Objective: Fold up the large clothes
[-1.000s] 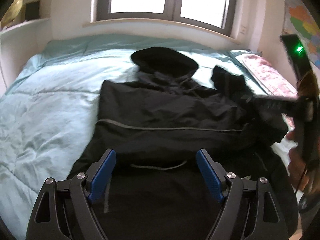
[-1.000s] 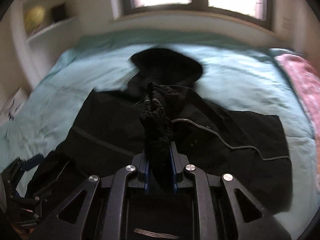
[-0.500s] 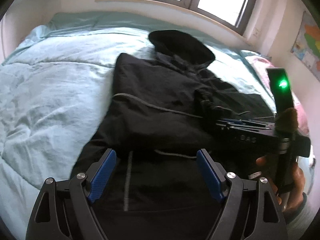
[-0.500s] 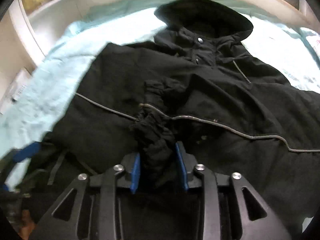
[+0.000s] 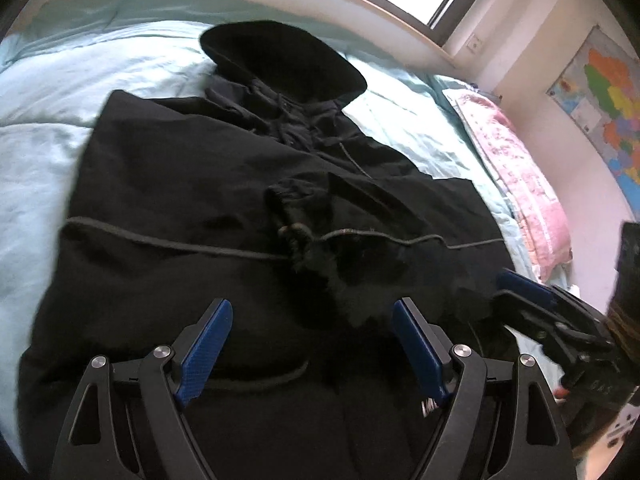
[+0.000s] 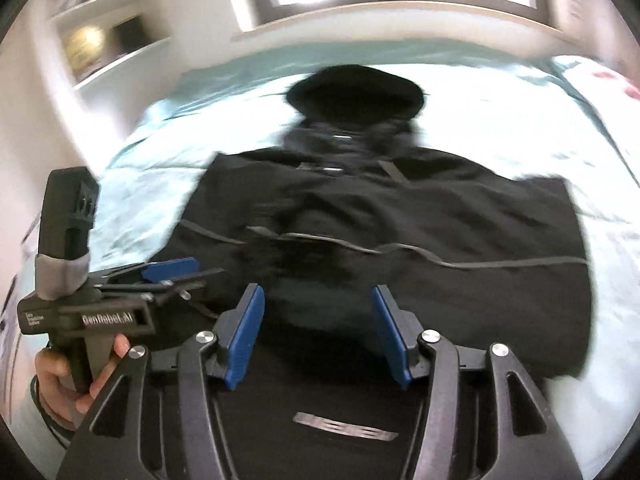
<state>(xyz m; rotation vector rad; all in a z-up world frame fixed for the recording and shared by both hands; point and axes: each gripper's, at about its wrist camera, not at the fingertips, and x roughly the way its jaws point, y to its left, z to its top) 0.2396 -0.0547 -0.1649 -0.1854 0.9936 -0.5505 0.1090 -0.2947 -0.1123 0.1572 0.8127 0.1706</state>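
The black hooded padded jacket (image 5: 224,208) lies mid-frame on the pale turquoise quilted bed (image 5: 44,120), one cuff (image 5: 294,236) folded across its chest. The right gripper (image 6: 318,332) has just been opening, fingers clear of cloth; the left gripper (image 5: 312,348) gapes wide, empty. It looks soft, bulky and slippery, so hem corners should grip best.

Both grippers are the same build: black plastic linkage arms with shiny silver screws and ribbed blue pads on the fingers (image 5: 206,350). The left gripper (image 6: 176,276) has white lettering on its body, grey tape round its upright black block, and a pistol-style handle in the person's hand (image 6: 60,384).
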